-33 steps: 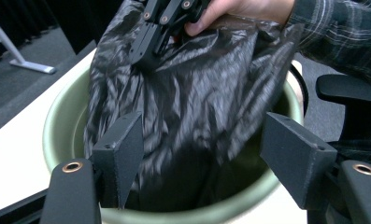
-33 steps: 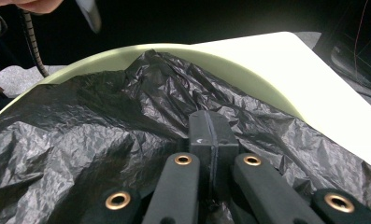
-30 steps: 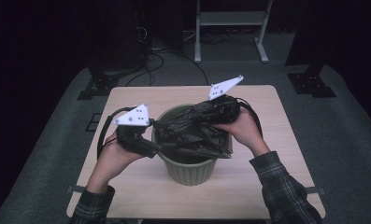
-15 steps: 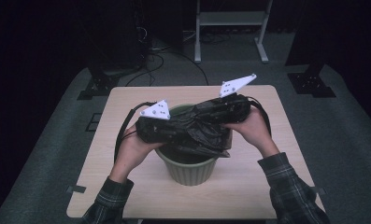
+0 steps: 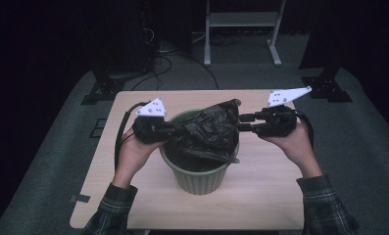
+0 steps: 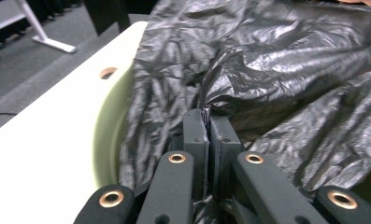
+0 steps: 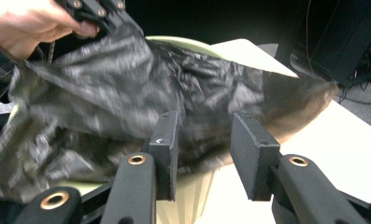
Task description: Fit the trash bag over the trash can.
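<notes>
Left tool (image 6: 205,122) is clamped on the black bag (image 5: 209,129) over the green bin (image 5: 199,177). Right tool (image 7: 203,140), jaws just opening, stands apart, nothing gripped; the high view hides this gap.

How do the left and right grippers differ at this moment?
The left gripper is shut on a fold of the black bin bag; the right gripper has just been opening, its jaws apart and clear of the bag. The left sits over the green bin; the right sits beside it. Both point inward at the bag.
</notes>
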